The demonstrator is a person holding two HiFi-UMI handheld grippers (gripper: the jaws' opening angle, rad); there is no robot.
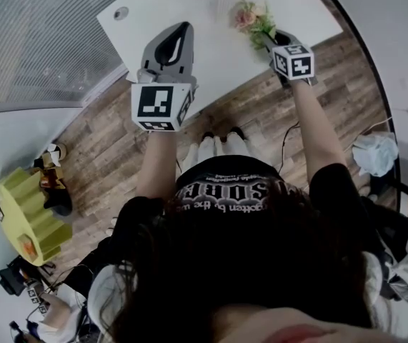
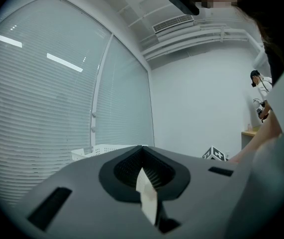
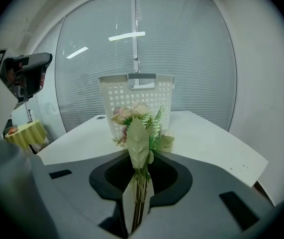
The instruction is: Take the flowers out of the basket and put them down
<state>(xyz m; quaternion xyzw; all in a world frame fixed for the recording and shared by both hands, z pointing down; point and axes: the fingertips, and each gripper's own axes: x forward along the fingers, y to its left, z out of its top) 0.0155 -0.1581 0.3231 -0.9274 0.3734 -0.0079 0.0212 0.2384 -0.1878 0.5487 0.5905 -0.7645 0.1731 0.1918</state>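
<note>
A small bunch of flowers [image 1: 250, 16] with pink blooms and green leaves stands upright in my right gripper [image 1: 271, 43], over the white table [image 1: 189, 6]. In the right gripper view the stems run between the jaws of my right gripper [image 3: 138, 203], which is shut on them, and the blooms [image 3: 134, 116] rise in front of the white perforated basket [image 3: 137, 96]. The basket stands on the table beyond the flowers. My left gripper [image 1: 183, 28] hovers level over the table's near edge, shut, with nothing in it [image 2: 149, 203]. The basket's rim [image 2: 99, 152] shows just past it.
The table's near edge [image 1: 225, 95] lies below both grippers, with wood floor [image 1: 261, 120] under it. Window blinds [image 3: 181, 49] close off the far side. A yellow ridged object [image 1: 28, 213] sits on the floor at left, and a pale bag [image 1: 375, 152] at right.
</note>
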